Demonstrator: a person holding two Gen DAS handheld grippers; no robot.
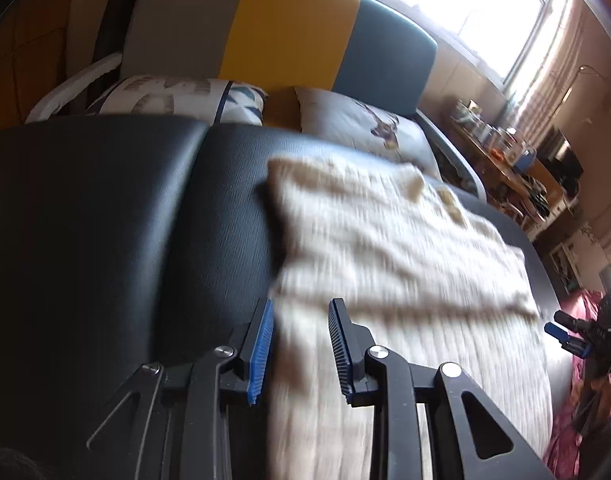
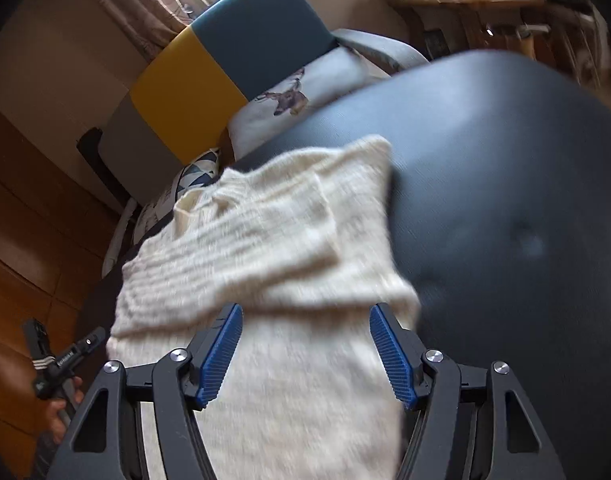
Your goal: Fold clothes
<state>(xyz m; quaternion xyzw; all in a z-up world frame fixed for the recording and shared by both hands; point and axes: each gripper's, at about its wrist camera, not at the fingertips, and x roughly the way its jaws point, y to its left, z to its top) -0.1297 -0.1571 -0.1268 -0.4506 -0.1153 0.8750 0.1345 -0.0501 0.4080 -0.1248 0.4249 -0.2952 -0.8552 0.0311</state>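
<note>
Here, in the left wrist view, a cream knitted sweater (image 1: 405, 264) is seen spread on a black padded bench (image 1: 145, 208), with the left tool (image 1: 301, 324) held over its near left edge, jaws parted and nothing between them. In the right wrist view, the sweater (image 2: 265, 248) is shown partly folded, a flap doubled over, and the right tool (image 2: 305, 328) is poised above it, jaws wide apart and unloaded.
</note>
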